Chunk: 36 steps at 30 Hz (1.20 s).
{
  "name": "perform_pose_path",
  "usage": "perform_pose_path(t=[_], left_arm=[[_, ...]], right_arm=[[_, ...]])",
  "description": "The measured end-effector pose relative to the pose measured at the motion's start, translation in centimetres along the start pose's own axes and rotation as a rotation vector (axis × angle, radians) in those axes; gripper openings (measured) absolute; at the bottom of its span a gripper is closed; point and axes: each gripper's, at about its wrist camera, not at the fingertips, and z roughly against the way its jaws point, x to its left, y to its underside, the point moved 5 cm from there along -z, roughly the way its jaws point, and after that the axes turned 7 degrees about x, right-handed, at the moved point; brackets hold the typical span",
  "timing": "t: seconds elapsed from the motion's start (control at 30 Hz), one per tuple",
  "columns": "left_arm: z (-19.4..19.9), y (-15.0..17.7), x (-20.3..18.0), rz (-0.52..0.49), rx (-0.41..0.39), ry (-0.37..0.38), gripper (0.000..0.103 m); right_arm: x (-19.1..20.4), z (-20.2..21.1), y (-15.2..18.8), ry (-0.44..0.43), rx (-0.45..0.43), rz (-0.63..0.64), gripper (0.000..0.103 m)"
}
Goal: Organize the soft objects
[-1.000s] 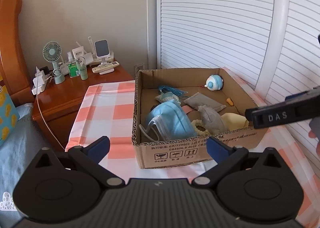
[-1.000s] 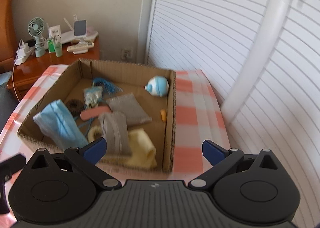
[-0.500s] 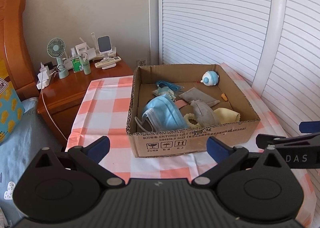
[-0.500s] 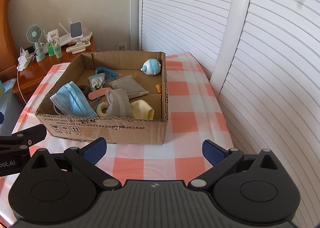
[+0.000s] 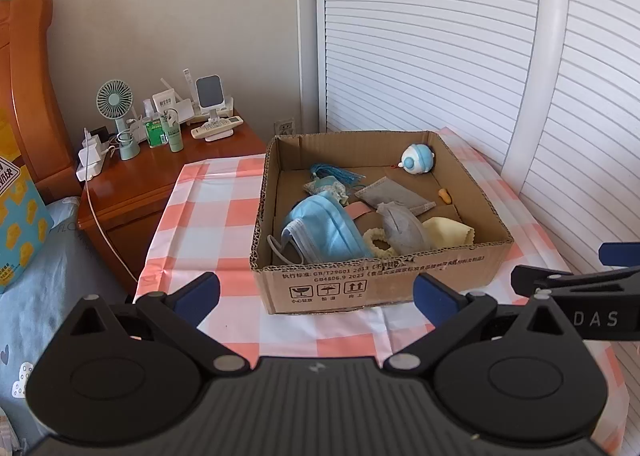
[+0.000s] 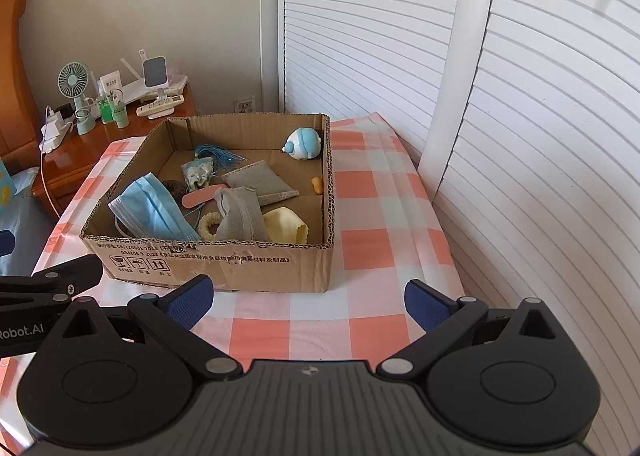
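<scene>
Change: you have drawn both grippers back from the open brown cardboard box (image 5: 380, 240); a second ago they hung right over its contents, and now they hover in front of its near wall, above the pink-and-white checked tablecloth (image 6: 360, 244).
Left gripper (image 5: 316, 292): your jaws stand wide apart and hold nothing.
Right gripper (image 6: 308, 296): the same, jaws spread wide and nothing between the blue pads.
Box contents: the pale blue pleated face mask (image 5: 324, 228) leans in the near left corner; just beside it lie the cream frilly scrunchie (image 6: 208, 224), the grey fabric pouch (image 5: 400, 228) and the pale yellow cloth (image 6: 286, 226). Further back sit a flat grey woven pad (image 6: 260, 182), a blue tassel (image 5: 336, 174) and a round blue-and-white toy (image 6: 304, 144).
Outside the box: no soft item shows on the cloth in either view.
Meaning: with everything inside and both grippers retreated and unloaded, the gathering looks finished or close to it.
Next: if you go on, expect the mask to flop and slide when pinched.
</scene>
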Motion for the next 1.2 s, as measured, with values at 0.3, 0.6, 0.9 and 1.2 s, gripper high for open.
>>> perform_pose_path(t=[0.3,0.6,0.9,1.2], left_arm=[[0.22,0.00,-0.12,-0.001,-0.004,0.000,0.102],[0.32,-0.01,-0.13,0.003,0.000,0.000,0.102],[0.38,-0.03,-0.24,0.004,0.004,0.000,0.102],[0.39,-0.04,-0.23,0.004,0.005,0.000,0.102]], right_arm=[[-0.09,0.21,0.00,0.000,-0.009,-0.001,0.103],[-0.07,0.30,0.01,0.003,-0.012,-0.002,0.103],[-0.15,0.36,-0.02,0.003,-0.016,-0.004,0.103],[-0.30,0.52,-0.09,0.001,-0.022,-0.006,0.103]])
